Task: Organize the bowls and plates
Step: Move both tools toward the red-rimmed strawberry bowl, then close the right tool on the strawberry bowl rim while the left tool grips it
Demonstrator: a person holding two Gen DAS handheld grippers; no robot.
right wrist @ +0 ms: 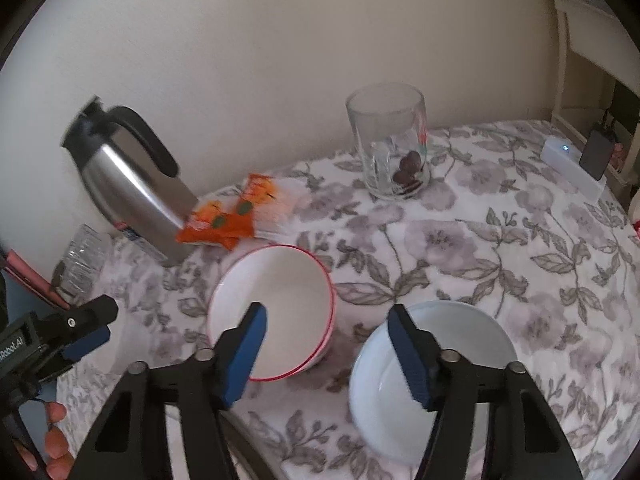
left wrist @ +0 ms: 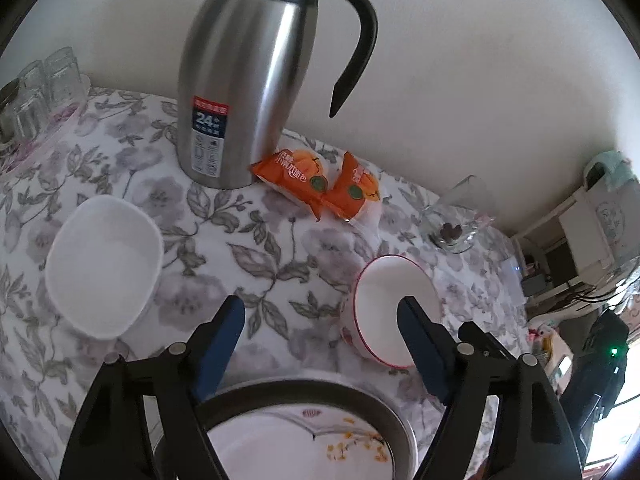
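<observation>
My left gripper (left wrist: 320, 312) is open and empty above the floral tablecloth. A red-rimmed white bowl (left wrist: 384, 304) stands at its right finger; it also shows in the right wrist view (right wrist: 280, 300). A white squarish bowl (left wrist: 104, 264) sits to its left. Below it a flower-painted plate (left wrist: 304, 444) lies in a dark metal tray (left wrist: 384, 408). My right gripper (right wrist: 326, 316) is open and empty, its left finger over the red-rimmed bowl, its right finger over a pale round bowl (right wrist: 420, 384). The left gripper (right wrist: 86, 338) shows at that view's left edge.
A steel thermos jug (left wrist: 240, 80) stands by the wall, with orange snack packets (left wrist: 320, 184) beside it. A glass jar (right wrist: 390, 140) holds dark pieces. Drinking glasses (left wrist: 36, 88) stand at the far left. A white box and a phone (right wrist: 596, 156) sit at the far right.
</observation>
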